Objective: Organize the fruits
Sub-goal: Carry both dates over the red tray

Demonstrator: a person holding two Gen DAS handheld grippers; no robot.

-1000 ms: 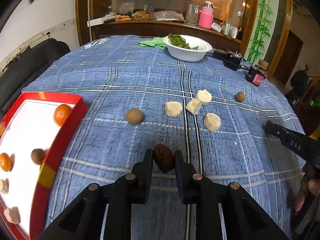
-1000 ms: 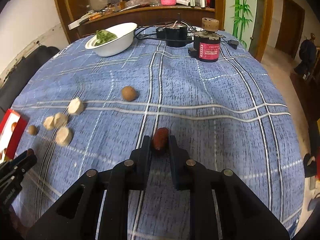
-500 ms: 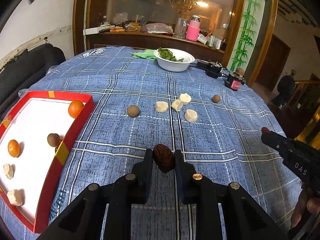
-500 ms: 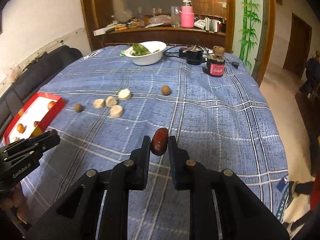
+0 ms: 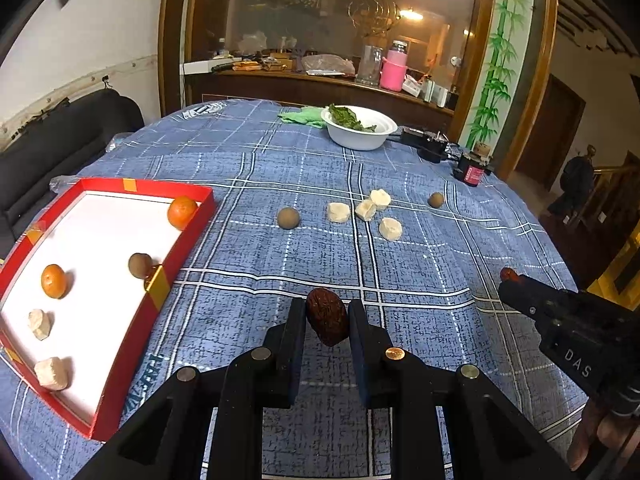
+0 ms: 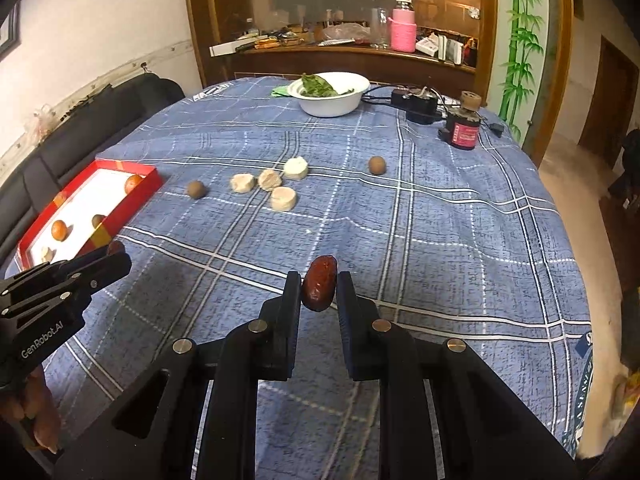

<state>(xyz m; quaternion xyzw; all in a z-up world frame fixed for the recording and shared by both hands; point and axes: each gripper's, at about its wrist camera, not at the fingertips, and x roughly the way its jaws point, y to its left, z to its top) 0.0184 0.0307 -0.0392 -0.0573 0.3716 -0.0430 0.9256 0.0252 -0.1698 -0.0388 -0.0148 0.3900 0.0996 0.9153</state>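
My left gripper [image 5: 327, 316] is shut on a wrinkled dark red date [image 5: 327, 315], held above the blue checked cloth right of the red tray [image 5: 176, 256]. The tray holds two oranges [image 5: 182, 212], a brown longan [image 5: 139, 265] and two white chunks [image 5: 51, 373]. My right gripper [image 6: 319, 286] is shut on a smooth red date [image 6: 319, 283], held above the cloth. On the cloth lie several white chunks [image 5: 338, 212] [image 6: 283, 198] and two brown longans [image 5: 288, 217] [image 6: 377, 165]. Each gripper shows at the edge of the other's view.
A white bowl of greens [image 5: 359, 128] [image 6: 329, 92] stands at the far side, with a green cloth beside it. A black adapter with cables [image 6: 416, 104] and a small red-labelled jar [image 6: 463, 128] sit at the far right. A dark sofa [image 6: 100, 120] lies left of the table.
Both grippers have risen and pulled back from the table with their dates, so more of the table and the tray shows. The loose fruit has not moved.
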